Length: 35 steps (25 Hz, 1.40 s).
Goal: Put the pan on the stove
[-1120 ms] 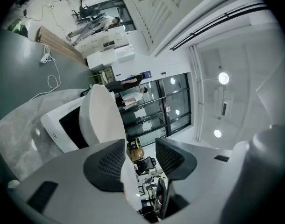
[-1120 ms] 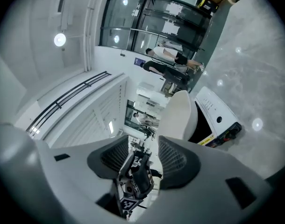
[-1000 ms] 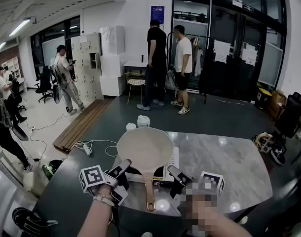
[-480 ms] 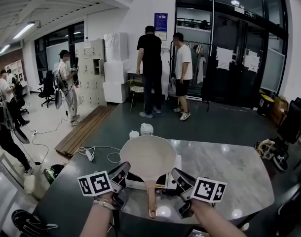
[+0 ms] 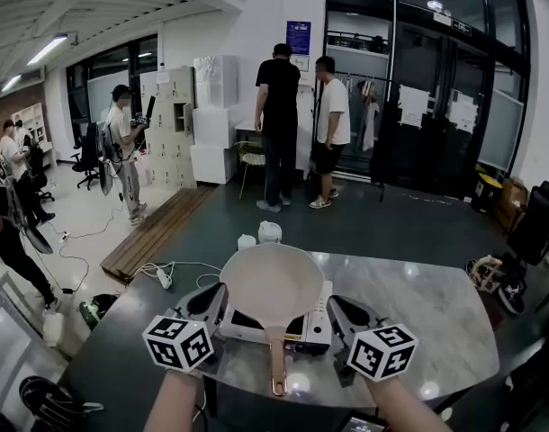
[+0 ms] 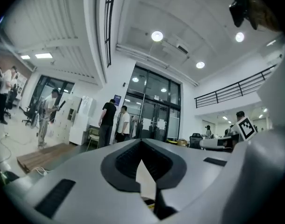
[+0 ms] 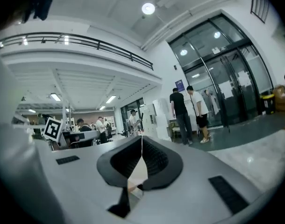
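A grey, marbled worktop [image 5: 418,306] fills the foreground, and two small white containers [image 5: 269,233] stand side by side at its far edge. On the dark floor beyond it, two people face away towards tall glass doors [image 5: 436,106]: one in a black shirt [image 5: 282,120], one in a white shirt [image 5: 331,124], close together. A blue poster [image 5: 299,37] hangs on the wall above them. To the left stand pale lockers [image 5: 171,124], stacked white boxes [image 5: 213,115] and a chair [image 5: 250,158]. Another person [image 5: 126,151] stands by the lockers. Wooden boards [image 5: 153,232] lie on the floor, with a white cable [image 5: 189,266] and power strip [image 5: 159,278] nearby.
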Each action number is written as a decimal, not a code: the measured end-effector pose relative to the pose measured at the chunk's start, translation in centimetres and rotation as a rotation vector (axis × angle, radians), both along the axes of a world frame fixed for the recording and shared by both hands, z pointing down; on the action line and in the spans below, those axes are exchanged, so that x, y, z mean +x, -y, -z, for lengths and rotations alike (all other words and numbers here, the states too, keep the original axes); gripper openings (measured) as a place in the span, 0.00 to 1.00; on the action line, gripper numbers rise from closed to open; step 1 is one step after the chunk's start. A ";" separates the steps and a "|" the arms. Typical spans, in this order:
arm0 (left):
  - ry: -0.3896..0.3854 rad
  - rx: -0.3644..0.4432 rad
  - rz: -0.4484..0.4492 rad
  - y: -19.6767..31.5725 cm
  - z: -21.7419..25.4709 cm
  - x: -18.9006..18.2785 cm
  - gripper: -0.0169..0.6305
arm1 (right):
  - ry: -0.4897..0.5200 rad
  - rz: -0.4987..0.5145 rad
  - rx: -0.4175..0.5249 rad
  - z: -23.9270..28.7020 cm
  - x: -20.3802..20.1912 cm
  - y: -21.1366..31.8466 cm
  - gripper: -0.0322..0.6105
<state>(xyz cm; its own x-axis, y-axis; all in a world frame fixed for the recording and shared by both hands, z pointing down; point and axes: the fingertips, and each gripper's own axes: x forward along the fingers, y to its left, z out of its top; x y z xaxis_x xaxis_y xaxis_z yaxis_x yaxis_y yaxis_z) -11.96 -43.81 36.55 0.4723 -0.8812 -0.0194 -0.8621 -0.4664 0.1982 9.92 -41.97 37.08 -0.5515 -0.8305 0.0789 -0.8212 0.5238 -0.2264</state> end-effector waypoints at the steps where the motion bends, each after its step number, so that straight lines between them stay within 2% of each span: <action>1: 0.024 0.026 0.007 -0.1 0.4 0.0 0.04 | -0.020 0.003 0.024 0.3 0.1 0.0 0.09; 5: 0.087 0.129 0.043 -0.8 2.0 -0.5 0.04 | -0.061 0.022 0.103 1.7 0.5 -0.1 0.09; 10: 0.099 0.195 0.081 -1.0 3.3 -1.4 0.04 | -0.150 0.028 0.190 2.6 0.2 0.0 0.09; 14: 0.113 0.206 0.095 -0.8 3.9 -1.8 0.04 | -0.118 0.027 0.201 3.0 0.1 0.2 0.09; 35: 0.142 0.198 0.106 -0.4 4.7 -1.6 0.04 | -0.153 -0.011 0.223 3.7 0.9 1.4 0.09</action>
